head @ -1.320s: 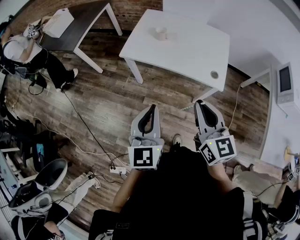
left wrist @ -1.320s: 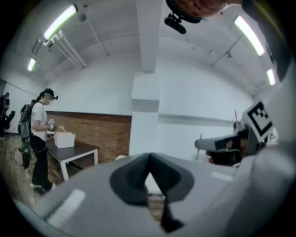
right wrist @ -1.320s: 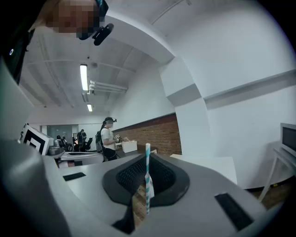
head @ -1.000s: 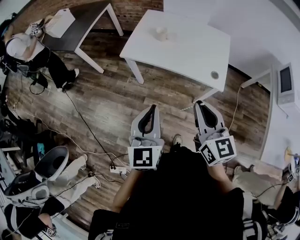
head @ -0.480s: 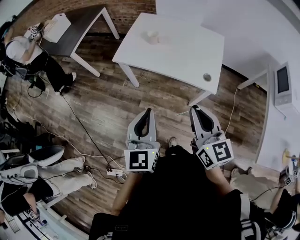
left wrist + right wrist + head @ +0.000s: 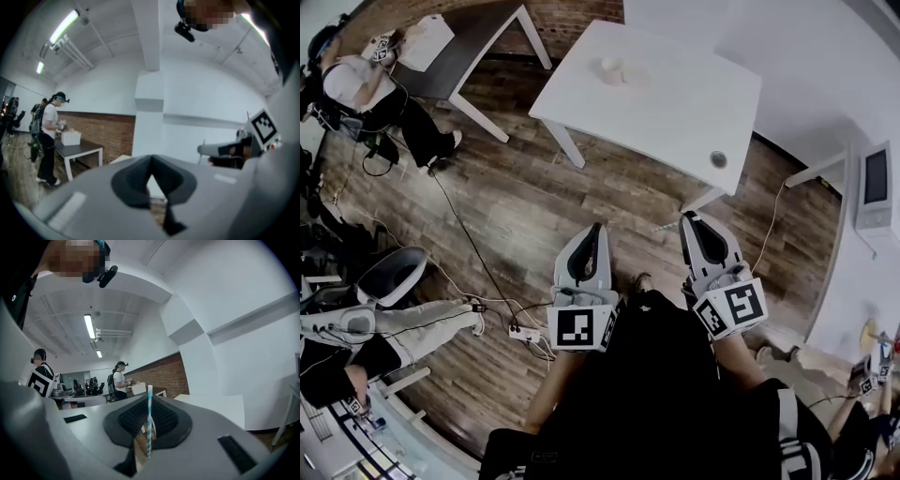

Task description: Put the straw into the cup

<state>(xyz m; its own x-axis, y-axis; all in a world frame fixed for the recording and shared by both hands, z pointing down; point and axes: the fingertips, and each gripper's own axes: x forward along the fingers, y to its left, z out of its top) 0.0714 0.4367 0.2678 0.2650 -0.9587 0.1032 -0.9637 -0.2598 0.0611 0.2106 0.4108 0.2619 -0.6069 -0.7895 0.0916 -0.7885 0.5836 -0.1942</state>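
A small pale cup (image 6: 610, 70) stands on the far part of the white table (image 6: 675, 103), well ahead of both grippers. My right gripper (image 6: 687, 218) is held level over the wood floor, shut on a teal-and-white striped straw (image 6: 149, 420). The straw stands upright between its jaws (image 6: 149, 414). My left gripper (image 6: 598, 228) hangs beside it on the left, shut with nothing between its jaws (image 6: 151, 171). In both gripper views the jaws hide the cup.
The white table has a round hole (image 6: 718, 159) near its right corner. A dark table (image 6: 469, 37) with a white box and a person (image 6: 356, 84) is at the far left. Cables and a power strip (image 6: 520, 333) lie on the floor. Another person sits at the left (image 6: 347, 328).
Both grippers have shifted slightly over the floor, still side by side, the straw still clamped in the right one. The people at the left have moved about.
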